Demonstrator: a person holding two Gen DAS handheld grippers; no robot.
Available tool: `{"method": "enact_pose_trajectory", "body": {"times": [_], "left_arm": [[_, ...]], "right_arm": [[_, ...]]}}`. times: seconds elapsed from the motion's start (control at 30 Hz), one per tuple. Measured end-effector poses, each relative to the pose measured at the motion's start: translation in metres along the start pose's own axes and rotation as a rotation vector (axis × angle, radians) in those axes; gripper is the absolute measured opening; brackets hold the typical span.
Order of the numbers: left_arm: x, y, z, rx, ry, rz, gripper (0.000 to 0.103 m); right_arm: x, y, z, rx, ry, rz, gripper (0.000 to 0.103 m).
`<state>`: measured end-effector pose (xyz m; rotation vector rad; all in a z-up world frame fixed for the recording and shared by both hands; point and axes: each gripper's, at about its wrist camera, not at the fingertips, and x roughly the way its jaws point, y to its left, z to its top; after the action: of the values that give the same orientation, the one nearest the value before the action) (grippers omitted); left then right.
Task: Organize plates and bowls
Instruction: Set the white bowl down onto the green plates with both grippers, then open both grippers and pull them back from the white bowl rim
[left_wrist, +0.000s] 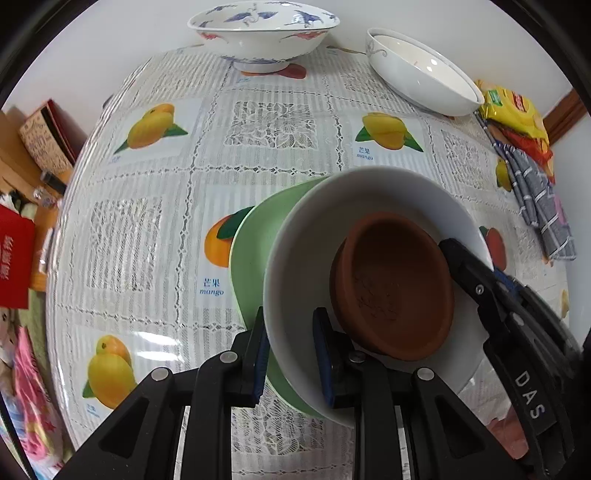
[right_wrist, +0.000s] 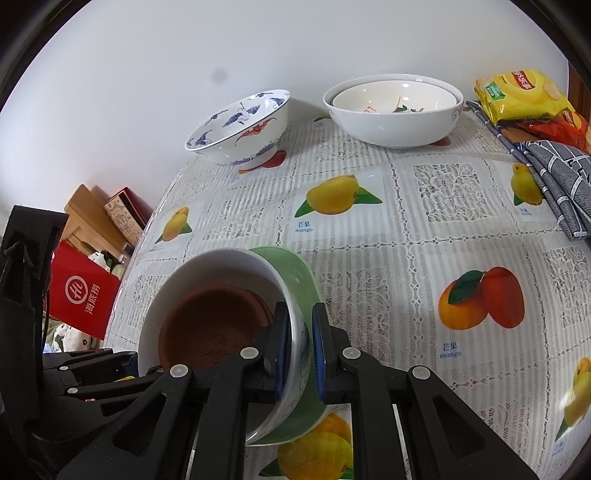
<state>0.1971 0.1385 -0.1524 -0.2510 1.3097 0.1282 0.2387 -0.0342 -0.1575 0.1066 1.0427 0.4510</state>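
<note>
While both grippers clamp one stack, three nested dishes (left_wrist: 369, 280), three bowls beyond.

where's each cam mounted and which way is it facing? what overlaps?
Left wrist: on the left claw, looking steeply down at a white bowl holding a brown dish, stacked in a green bowl; own fingers straddle the rim, right claw enters at right.
Right wrist: on the right claw, angled across the table; fingers clamp the same stack's rim, left claw at left.
Shared: that stack, the crane-pattern bowl, white nested bowls, snack bags.
</note>
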Motion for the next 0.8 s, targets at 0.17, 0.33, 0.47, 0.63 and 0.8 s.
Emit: {"method": "enact_pose_trajectory", "body": {"times": [0.17, 0.33, 0.47, 0.63, 0.8], "left_arm": [[-0.002, 0.003, -0.001, -0.013, 0.021, -0.056, 0.026], [-0.006, -0.002, -0.005, 0.002, 0.025, -0.034, 0.027], [-0.012, -0.007, -0.007, 0.029, 0.023, -0.006, 0.030], [-0.022, -0.009, -0.010, 0.055, 0.007, 0.016, 0.043], [-0.029, -0.005, -0.014, 0.045, 0.007, -0.009, 0.048]], "right_arm": [[-0.001, -0.001, -0.001, 0.008, 0.001, 0.006, 0.014], [-0.004, -0.002, -0.001, 0.011, 0.000, 0.010, 0.015], [-0.008, -0.003, -0.002, -0.002, -0.012, -0.010, 0.026], [-0.015, -0.001, -0.003, -0.014, -0.027, 0.003, 0.031], [-0.017, -0.002, -0.006, -0.014, -0.020, 0.003, 0.032]]}}
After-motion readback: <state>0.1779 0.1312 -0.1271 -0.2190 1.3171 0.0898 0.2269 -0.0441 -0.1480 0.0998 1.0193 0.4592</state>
